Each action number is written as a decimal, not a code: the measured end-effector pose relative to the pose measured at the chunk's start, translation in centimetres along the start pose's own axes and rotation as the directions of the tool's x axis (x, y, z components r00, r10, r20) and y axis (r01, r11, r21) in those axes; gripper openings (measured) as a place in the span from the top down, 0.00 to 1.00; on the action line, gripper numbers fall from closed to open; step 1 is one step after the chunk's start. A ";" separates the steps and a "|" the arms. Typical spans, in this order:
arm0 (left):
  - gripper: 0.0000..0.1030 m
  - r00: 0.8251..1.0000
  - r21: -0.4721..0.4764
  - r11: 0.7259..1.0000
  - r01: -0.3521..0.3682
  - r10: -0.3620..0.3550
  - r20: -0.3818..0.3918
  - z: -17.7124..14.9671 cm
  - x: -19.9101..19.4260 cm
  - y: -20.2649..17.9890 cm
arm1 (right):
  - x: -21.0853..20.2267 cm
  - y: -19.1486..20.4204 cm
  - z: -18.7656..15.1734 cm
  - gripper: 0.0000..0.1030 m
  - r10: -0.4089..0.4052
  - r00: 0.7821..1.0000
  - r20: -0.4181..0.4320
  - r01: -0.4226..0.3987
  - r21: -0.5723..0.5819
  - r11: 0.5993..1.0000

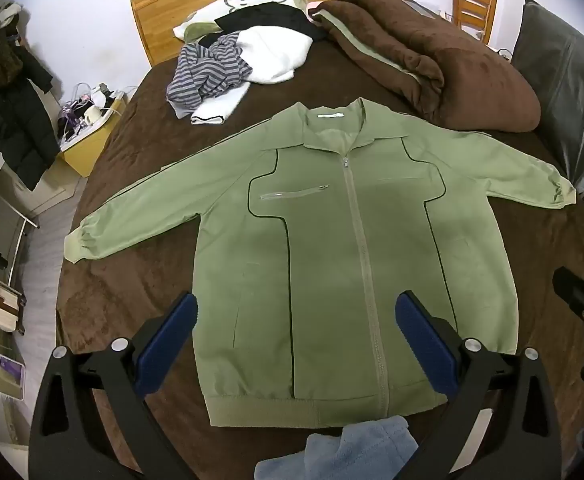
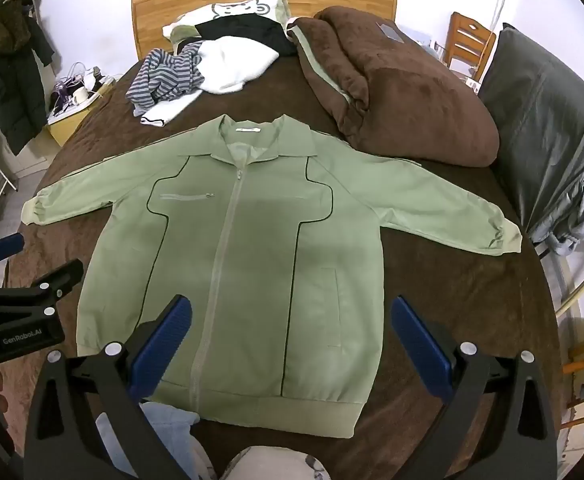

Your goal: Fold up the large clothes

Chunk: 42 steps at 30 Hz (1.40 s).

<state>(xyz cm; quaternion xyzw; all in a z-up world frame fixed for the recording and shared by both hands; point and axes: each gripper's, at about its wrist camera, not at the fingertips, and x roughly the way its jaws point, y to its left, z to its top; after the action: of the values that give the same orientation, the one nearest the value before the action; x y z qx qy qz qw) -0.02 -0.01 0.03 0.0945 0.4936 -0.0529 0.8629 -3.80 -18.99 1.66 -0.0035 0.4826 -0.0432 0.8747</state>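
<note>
Green jacket (image 1: 332, 248) flat, beyond both wide-open empty grippers, left gripper (image 1: 296, 344) and right gripper (image 2: 292, 344); zipper axis runs away from fingertips, sleeves outward.

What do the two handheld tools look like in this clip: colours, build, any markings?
Both look alike. The left tool has black, angular arms with triangular cut-outs and round silver bolts, tipped with ribbed blue pads. The right tool is built the same way. In the right wrist view, the left tool's black body carries white "GenRobot.AI" lettering. No cables or sleeves show.
</note>
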 end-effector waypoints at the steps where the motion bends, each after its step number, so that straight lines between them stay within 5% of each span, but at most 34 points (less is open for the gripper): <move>1: 0.06 1.000 0.000 1.000 0.002 -0.002 0.000 0.0 0.0 0.0 | 0.1 0.0 0.0 0.05 0.003 1.000 -0.001 -0.003 0.001 1.000; 42: 0.06 1.000 -0.012 1.000 0.010 -0.010 0.000 0.1 -0.1 0.1 | 0.7 -0.1 -0.5 0.05 -0.007 1.000 -0.010 0.007 -0.001 1.000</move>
<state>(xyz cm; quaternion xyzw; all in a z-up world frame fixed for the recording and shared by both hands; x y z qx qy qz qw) 0.04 0.11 0.17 0.0871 0.4942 -0.0542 0.8633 -3.90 -19.08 0.81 -0.0054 0.4869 -0.0457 0.8723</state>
